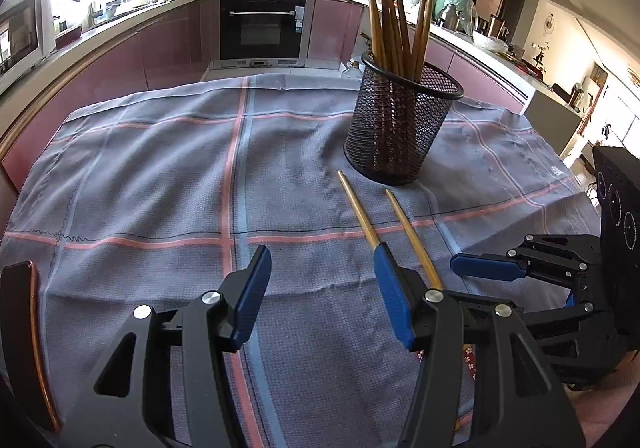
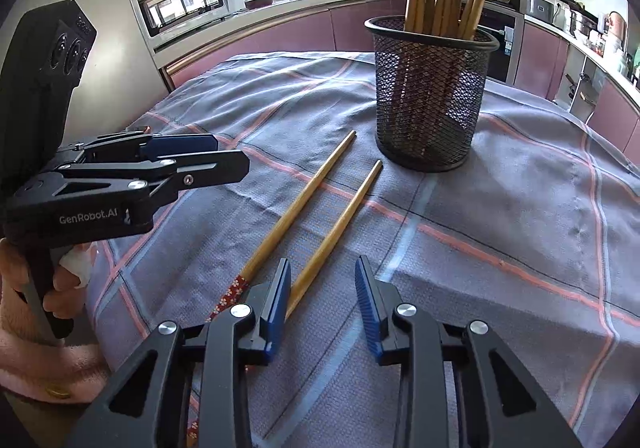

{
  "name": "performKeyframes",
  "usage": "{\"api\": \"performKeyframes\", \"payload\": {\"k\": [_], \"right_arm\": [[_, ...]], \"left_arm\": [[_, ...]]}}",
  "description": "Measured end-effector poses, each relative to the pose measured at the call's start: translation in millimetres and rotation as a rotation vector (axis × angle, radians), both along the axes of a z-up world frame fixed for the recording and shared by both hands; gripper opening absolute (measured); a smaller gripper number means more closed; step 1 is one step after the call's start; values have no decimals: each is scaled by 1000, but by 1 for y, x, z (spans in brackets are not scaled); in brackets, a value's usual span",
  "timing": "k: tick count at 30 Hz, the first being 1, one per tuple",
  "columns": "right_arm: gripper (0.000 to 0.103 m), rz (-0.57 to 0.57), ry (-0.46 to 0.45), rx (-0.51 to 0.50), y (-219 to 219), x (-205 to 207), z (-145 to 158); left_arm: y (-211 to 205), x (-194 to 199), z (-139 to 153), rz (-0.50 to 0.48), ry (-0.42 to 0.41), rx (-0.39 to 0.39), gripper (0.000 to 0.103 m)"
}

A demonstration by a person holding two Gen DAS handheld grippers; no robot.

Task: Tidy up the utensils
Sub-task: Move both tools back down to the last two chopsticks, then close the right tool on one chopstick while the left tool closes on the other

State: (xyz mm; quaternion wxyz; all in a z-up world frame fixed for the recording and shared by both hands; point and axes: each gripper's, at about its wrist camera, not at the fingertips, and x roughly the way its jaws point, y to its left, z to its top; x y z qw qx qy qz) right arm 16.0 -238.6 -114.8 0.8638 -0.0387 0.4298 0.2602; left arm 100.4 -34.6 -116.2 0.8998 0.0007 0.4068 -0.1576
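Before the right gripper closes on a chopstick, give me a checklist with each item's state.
1. Black mesh holder upright: ok.
2. Two loose wooden chopsticks flat on the grey checked cloth: ok.
3. Right gripper empty: ok.
4. One chopstick between its blue pads: cannot tell, the near chopstick passes behind the left pad.
5. Left gripper open and empty: ok.
6. Room in the holder: ok.

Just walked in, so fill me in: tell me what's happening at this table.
A person holds a gripper in each hand, sorting chopsticks. Most already stand in the mesh holder; two loose chopsticks still lie side by side on the checked cloth. The right gripper is open just above their near ends, gripping neither. The left gripper is open and empty beside it.
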Motion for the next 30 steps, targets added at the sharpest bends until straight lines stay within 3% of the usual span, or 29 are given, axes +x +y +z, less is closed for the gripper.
{"api": "performKeyframes", "payload": {"k": [8, 12, 20, 30], "right_arm": [[30, -22, 7, -3, -11, 2, -1], [30, -25, 7, 2, -13, 3, 0], [29, -25, 13, 18, -16, 5, 0], [27, -24, 15, 25, -14, 6, 0]], "left_arm": [[-29, 6, -10, -91, 31, 22, 46], [-39, 12, -20, -109, 67, 33, 27], [-42, 8, -28, -101, 96, 16, 15], [-36, -3, -28, -90, 116, -13, 13]]}}
